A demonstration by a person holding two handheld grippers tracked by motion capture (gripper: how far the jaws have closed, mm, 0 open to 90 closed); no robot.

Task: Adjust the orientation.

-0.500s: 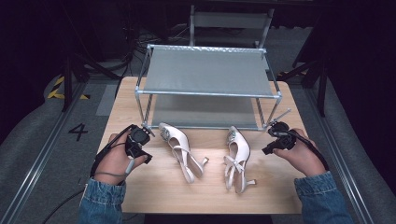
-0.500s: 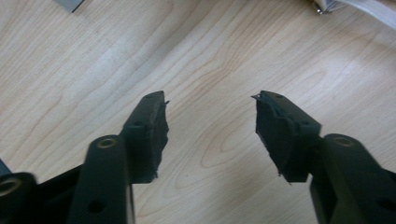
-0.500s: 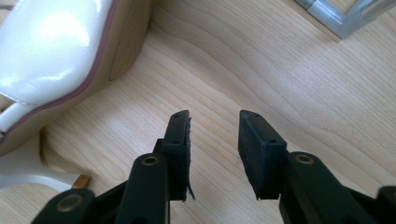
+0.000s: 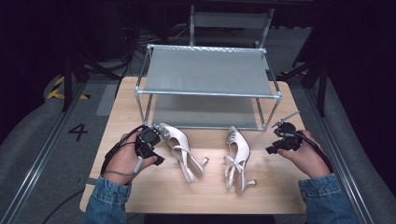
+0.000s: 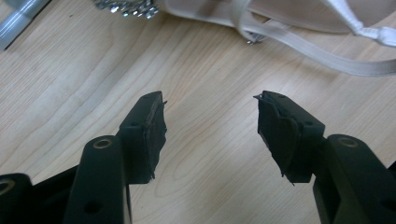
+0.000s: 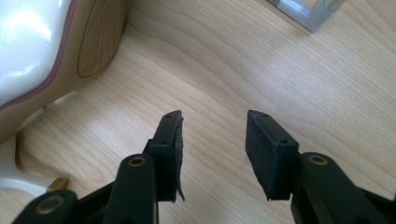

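Two white slingback heeled shoes lie on the wooden table (image 4: 205, 196). The left shoe (image 4: 180, 148) has a jewelled toe pointing toward the rack; the right shoe (image 4: 236, 156) lies beside it, toe also forward. My left gripper (image 4: 150, 142) sits just left of the left shoe, open over bare wood (image 5: 210, 105), with the shoe's strap (image 5: 327, 56) and jewelled toe (image 5: 126, 7) ahead. My right gripper (image 4: 280, 140) rests right of the right shoe, open over the table (image 6: 214, 119), the shoe's glossy side (image 6: 32, 51) at its left.
A metal two-tier rack (image 4: 208, 72) with grey shelves stands across the back half of the table; its foot (image 6: 303, 11) shows near the right gripper. A chair (image 4: 229, 21) stands behind it. Dark floor surrounds the table.
Nothing has visibly moved; both hands and both shoes hold the same places.
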